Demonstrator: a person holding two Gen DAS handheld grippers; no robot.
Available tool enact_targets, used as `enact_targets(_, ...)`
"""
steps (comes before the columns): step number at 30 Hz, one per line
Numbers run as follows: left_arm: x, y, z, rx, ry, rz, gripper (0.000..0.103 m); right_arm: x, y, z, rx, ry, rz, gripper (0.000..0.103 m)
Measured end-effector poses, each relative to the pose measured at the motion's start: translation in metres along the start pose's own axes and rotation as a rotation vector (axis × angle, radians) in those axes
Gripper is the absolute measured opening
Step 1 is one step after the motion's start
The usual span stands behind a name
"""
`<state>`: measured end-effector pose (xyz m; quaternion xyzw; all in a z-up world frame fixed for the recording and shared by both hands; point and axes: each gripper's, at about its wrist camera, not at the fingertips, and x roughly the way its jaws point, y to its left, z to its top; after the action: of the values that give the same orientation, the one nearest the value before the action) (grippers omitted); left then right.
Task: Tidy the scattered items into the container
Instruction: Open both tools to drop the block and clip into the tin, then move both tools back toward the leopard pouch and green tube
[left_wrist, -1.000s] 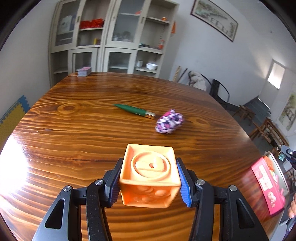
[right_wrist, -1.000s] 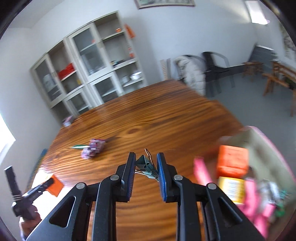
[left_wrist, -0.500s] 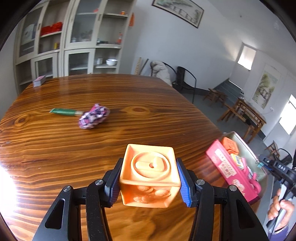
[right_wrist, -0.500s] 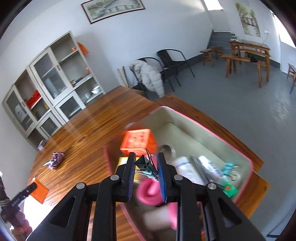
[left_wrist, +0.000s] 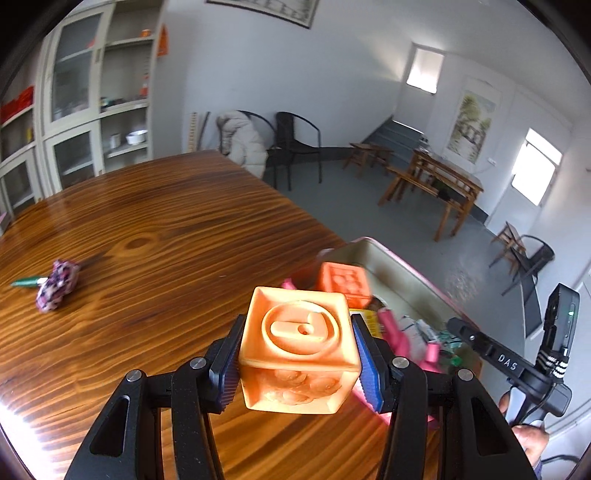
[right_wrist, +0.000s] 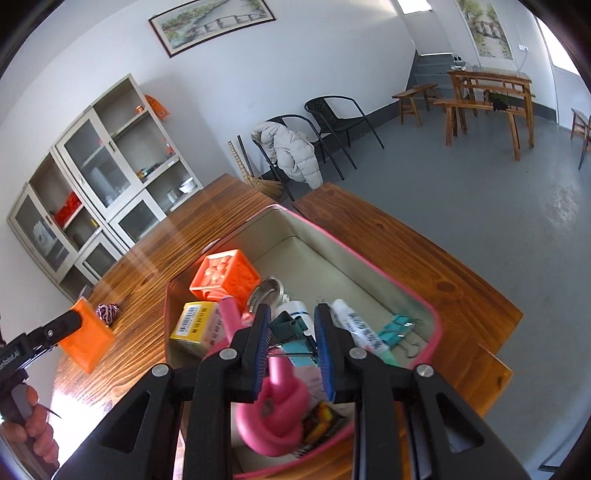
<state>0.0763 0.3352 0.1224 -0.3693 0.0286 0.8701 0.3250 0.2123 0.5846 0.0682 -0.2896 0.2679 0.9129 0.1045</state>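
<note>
The left gripper has its jaws spread about halfway, and they squeeze a pale orange toy cube from both sides. The cube hangs in the air above the wooden table, close to the near edge of the container. Its top has a raised ring with a small hole in it, and its front has round bumps.

The right gripper has its jaws close together. A dark green binder clip sits between them, above the inside of the container. The blue pads look like they press on the clip, but the clip is small and partly hidden, so this is not fully sure.

The container is a wide, low box with a pink rim and a pale inside. It stands at the edge of the table. Inside it lie a bright orange cube, a yellow box, a knotted pink tube, a white tube with writing and light blue clips.

Well away on the table lies a small pink and white patterned bundle, touching a green pen.

A hand holds the right gripper's handle at the side of the left view.
</note>
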Motion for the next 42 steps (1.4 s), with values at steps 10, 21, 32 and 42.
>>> enact_targets(10,0.038,-0.061,0.018,0.086,0.047,-0.076,0.055,-0.032,-0.016,0.001,-0.002,-0.136,0.039,0.078)
enact_targets(21,0.065,-0.086,0.024,0.123,0.064,-0.109,0.088,-0.039,-0.033,0.006,0.068,-0.172,0.022,0.08)
enact_targets(32,0.047,-0.035,0.022,0.026,0.006,-0.01,0.089,-0.033,-0.009,0.003,0.011,-0.137,0.064,0.08)
enact_targets(42,0.029,0.002,0.012,-0.023,-0.022,0.039,0.089,-0.002,0.064,-0.01,-0.303,0.009,-0.038,0.082)
